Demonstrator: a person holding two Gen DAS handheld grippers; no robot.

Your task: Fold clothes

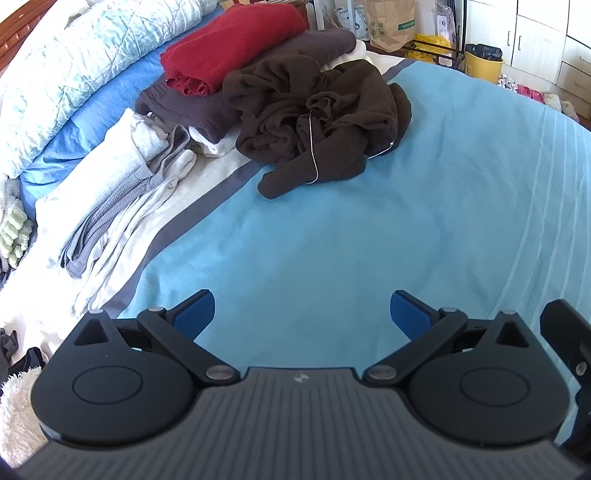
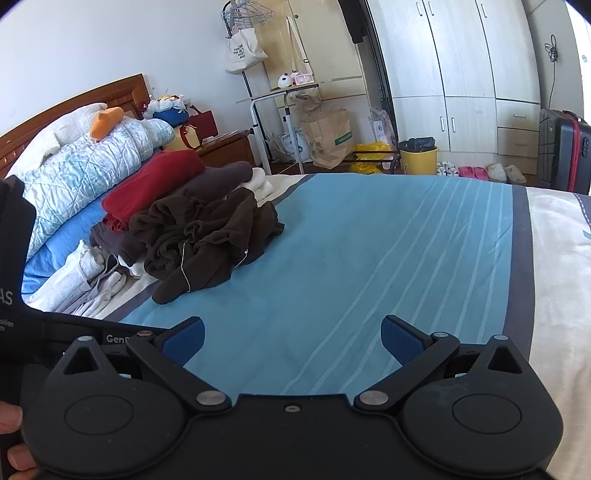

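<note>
Left gripper [image 1: 303, 314]: jaws spread wide with nothing between them; blue pads [image 1: 194, 314] hang over bare blue bedspread [image 1: 332, 258].
Right gripper [image 2: 292, 341]: also spread wide and empty, blue pads [image 2: 402, 341] over the striped part of the same bedspread [image 2: 351, 258].
Just ahead of both sets of fingers: flat cloth only, with pale stripes running off to the right.
Brown garment [image 1: 317, 122] [image 2: 207, 236]: well ahead of the fingers and slightly left, apart from both grippers. Dark brown, soft-looking, crumpled in an unfolded heap, one limb trailing toward the fingers; a thin white cord [image 1: 314, 147] loops across it.
Behind it: a folded stack touching the heap, with a red garment [image 1: 229, 44] [image 2: 155, 184] on top of a grey-brown one [image 1: 184, 107].
Left of the fingers: pale and grey clothes [image 1: 122, 192] lying loose on the cream edge of the bed.
Farthest left: quilted light-blue duvet [image 1: 74, 62].
Only in the left view: the loose pale clothes in full, and fluffy white fabric [image 1: 14, 413] at the near left edge.
Only in the right view: wooden headboard [image 2: 74, 99], wardrobe [image 2: 461, 74], tote bag [image 2: 243, 50] on a rack, suitcase [image 2: 561, 147], and fingertips [image 2: 11, 421] at the lower left edge.
In both views: paper bag [image 2: 328, 136] [image 1: 389, 22] and yellow bin [image 2: 419, 157] [image 1: 482, 61] beyond the bed.
</note>
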